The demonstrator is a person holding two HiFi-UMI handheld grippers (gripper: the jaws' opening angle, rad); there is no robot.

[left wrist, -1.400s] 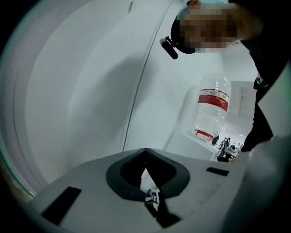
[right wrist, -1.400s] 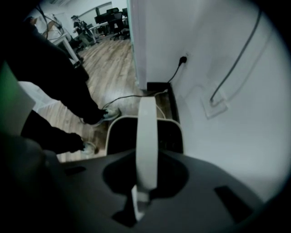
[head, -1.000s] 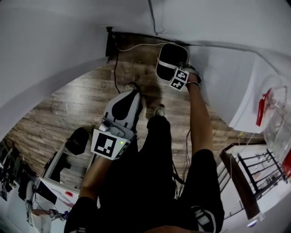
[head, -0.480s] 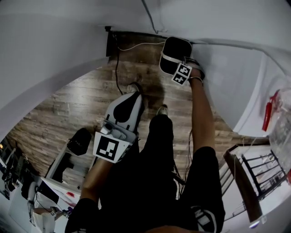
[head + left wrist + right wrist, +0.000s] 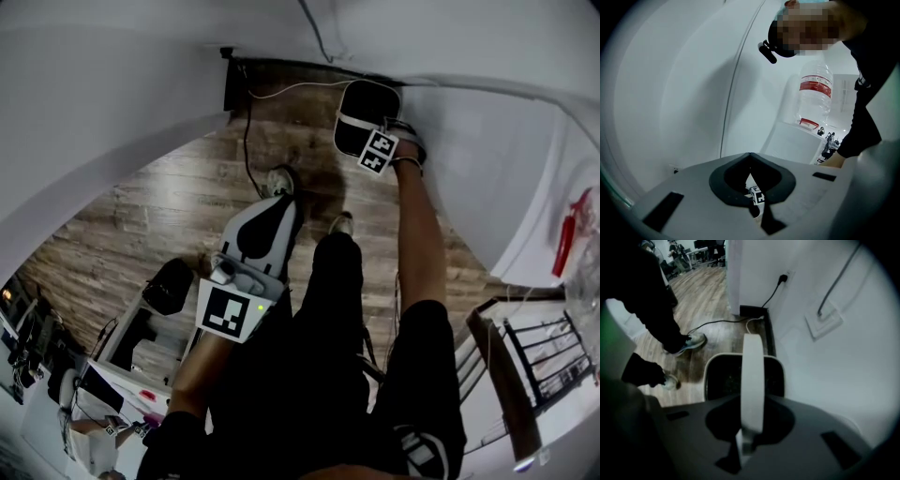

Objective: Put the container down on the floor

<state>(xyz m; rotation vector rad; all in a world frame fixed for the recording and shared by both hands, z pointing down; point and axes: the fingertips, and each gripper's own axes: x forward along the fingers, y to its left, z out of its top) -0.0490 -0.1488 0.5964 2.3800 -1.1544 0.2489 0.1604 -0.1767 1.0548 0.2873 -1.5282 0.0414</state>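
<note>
From above, the head view shows the right arm stretched straight out and down toward the foot of the wall, with the right gripper [image 5: 367, 131] at its end over a dark container [image 5: 361, 101]. Only the right gripper view shows the grip. Its 2 jaws are clamped on a flat white handle [image 5: 753, 376] that arches across the container's mouth, so the container [image 5: 723, 378] hangs below them. The container is a square tub with rounded corners, a pale rim and a black inside. It is low over the brown wood-plank floor [image 5: 159, 206], just beside the white wall [image 5: 843, 357]. From here I cannot tell whether its base touches the boards. That view also picks out a wall socket [image 5: 787, 276] with a black cable [image 5: 717, 323] trailing across the planks, and a grey shoe [image 5: 691, 343]. The left arm is bent and held close to the body, with the left gripper [image 5: 267, 204] angled away from the floor. Its own view looks up the wall to a clear plastic bottle [image 5: 815, 93] with a red label, which stands on a white surface. The left gripper [image 5: 751, 187] seems to have its 2 jaws drawn together with nothing between them. A checkered marker cube [image 5: 230, 314] sits at its back end.
</note>
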